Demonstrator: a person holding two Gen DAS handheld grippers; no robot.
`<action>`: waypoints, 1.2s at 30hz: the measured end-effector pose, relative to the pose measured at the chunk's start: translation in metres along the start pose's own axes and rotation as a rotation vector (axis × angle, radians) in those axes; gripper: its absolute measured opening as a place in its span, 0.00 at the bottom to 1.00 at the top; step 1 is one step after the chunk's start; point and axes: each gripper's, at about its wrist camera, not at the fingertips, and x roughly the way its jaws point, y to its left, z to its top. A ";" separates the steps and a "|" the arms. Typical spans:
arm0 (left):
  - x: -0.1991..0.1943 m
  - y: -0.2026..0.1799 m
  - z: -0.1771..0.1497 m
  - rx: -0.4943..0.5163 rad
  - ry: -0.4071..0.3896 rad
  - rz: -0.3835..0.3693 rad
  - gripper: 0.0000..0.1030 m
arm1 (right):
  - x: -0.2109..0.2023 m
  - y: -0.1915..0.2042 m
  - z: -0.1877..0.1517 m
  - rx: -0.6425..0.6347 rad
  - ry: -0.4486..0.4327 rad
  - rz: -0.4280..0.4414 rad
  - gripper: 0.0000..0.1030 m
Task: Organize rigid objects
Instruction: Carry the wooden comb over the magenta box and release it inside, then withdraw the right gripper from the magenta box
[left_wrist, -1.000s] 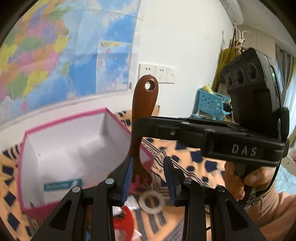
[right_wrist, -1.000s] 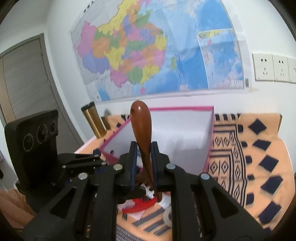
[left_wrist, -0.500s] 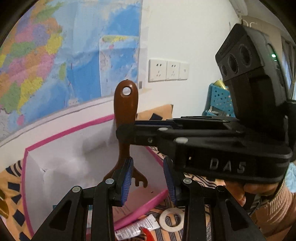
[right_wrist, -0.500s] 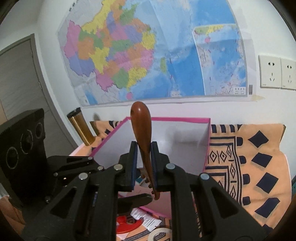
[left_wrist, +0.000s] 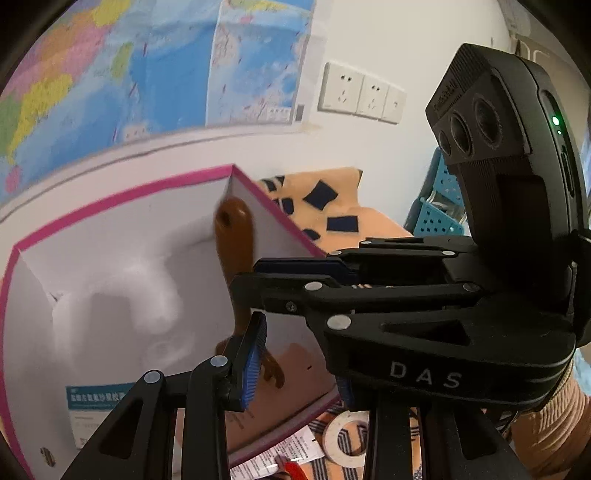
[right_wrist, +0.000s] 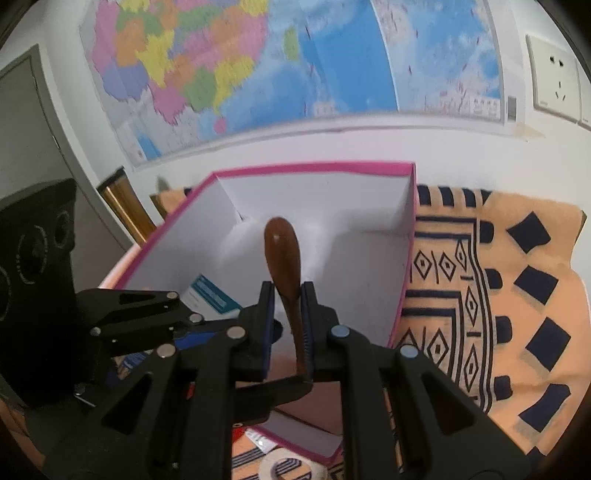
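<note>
We carry a brown wooden spoon to the pink box and we are now bringing it in over the open top. The right claw is closed tight on the narrow part of the spoon, and the rounded end stands up and a little forward above the pads. In the left wrist view we see the same spoon from the side: its upper end has a hole, and its lower end hangs inside the box, above the bottom. We cannot tell if it touches the bottom already.

The left claw is just beside the right one. Its blue pad is near the lower part of the spoon, but the other side is hidden behind the right claw. We judge this claw almost closed and holding nothing, because no object shows between its pads.

Inside the box there is a small white carton with a blue label at the left wall. The box stands on a worktop with an orange patterned cloth. In front of the box lie a tape ring and a printed paper.

The step in hand is the placing. Next, we think, the right claw must go lower, lay the spoon down flat beside the carton, and only then open. If it opens too high, the spoon may fall against the wall.
</note>
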 end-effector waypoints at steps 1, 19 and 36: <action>0.000 0.002 -0.002 -0.009 0.003 0.004 0.33 | 0.002 -0.001 0.000 0.003 0.005 -0.004 0.16; -0.074 0.001 -0.032 -0.008 -0.144 0.117 0.47 | -0.047 0.009 -0.016 0.027 -0.130 0.009 0.43; -0.113 0.033 -0.110 -0.124 -0.110 0.207 0.52 | -0.029 0.041 -0.113 0.099 0.023 0.166 0.45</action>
